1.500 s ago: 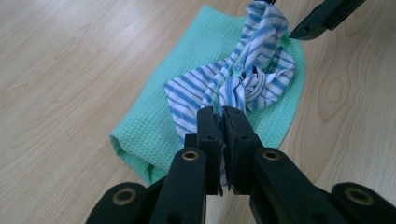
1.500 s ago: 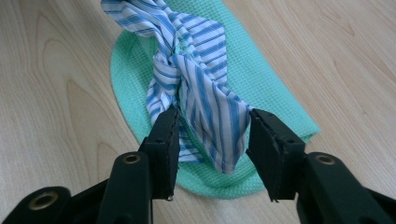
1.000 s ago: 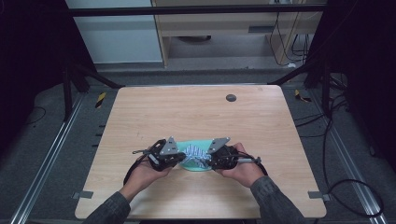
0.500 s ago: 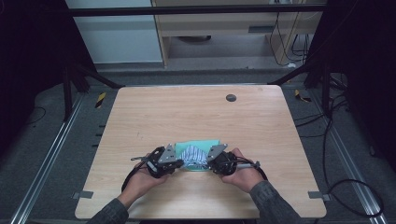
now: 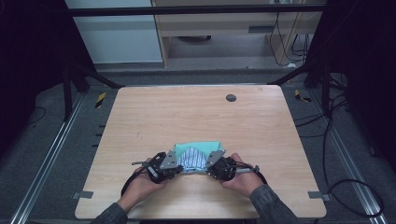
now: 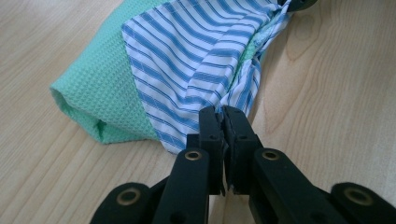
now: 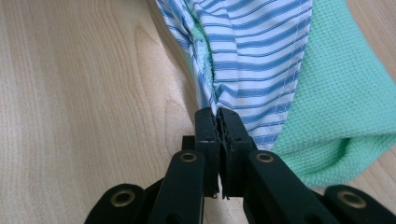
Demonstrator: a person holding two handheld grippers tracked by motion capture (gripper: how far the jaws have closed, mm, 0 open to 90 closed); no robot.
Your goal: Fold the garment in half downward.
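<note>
Both the left gripper (image 6: 223,112) and right gripper (image 7: 217,113) have jaws pinching the striped cloth (image 6: 196,56) over the green towel (image 6: 93,88)

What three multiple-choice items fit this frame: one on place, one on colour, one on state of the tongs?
1. Where on the table does the cloth lie?
A. near the person's edge
B. at the far edge
C. on the left rim

2. What is the outer side of the cloth?
A. red
B. green
C. black

3. How do the left tongs and right tongs stand?
A. both wide open
B. one open, one shut
C. both shut on the cloth

Key: 1 A, the high view shows it just ahead of the hands. 2 B, green weave wraps a blue-and-white striped lining. 3 C, each gripper view shows striped fabric pinched between closed jaws.
</note>
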